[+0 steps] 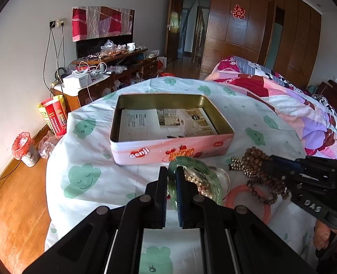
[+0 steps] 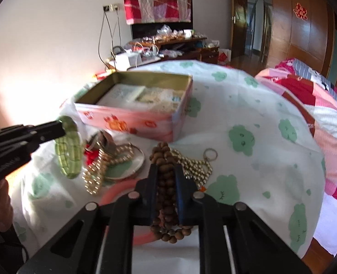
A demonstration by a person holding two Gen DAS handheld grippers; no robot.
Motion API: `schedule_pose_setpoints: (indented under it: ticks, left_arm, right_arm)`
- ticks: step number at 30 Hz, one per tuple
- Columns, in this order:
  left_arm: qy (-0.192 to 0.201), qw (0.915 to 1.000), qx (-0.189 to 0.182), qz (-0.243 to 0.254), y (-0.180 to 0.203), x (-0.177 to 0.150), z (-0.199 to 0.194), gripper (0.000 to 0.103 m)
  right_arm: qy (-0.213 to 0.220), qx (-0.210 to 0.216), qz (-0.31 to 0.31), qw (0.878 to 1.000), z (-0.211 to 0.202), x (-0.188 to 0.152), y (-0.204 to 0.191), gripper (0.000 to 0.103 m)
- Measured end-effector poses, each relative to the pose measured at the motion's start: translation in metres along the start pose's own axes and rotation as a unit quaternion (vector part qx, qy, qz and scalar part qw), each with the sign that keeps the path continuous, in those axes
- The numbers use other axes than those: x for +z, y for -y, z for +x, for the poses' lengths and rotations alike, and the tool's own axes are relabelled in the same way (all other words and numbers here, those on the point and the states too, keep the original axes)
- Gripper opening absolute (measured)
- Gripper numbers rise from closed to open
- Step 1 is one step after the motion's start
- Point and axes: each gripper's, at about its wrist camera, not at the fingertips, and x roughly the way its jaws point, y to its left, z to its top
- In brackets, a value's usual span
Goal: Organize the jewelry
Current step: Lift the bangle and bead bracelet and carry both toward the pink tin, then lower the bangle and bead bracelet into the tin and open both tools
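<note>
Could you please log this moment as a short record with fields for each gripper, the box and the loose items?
left gripper: shut on green bangle
right gripper: shut on wooden bead string
tin box: open, paper inside, no jewelry visible
loose on cloth: pearl strand, gold bead strand, pink ring

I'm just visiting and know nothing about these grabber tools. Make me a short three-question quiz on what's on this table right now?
1. True or false: the left gripper is shut on the translucent green glass bangle.
2. What does the right gripper hold? A) brown wooden bead string B) silver key ring C) pink ring
3. Fill in: the open pink rectangular tin holds printed ____.

Key: 1 true; 2 A; 3 paper.
</note>
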Motion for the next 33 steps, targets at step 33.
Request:
schedule_pose_setpoints:
  ticks: [33]
  left_arm:
    - [0.004, 0.9992, 0.040, -0.010, -0.034, 0.093, 0.037, 0.006]
  right_arm:
    - [0.063, 0.050, -0.014, 0.997, 0.016, 0.116, -0.010, 0.016]
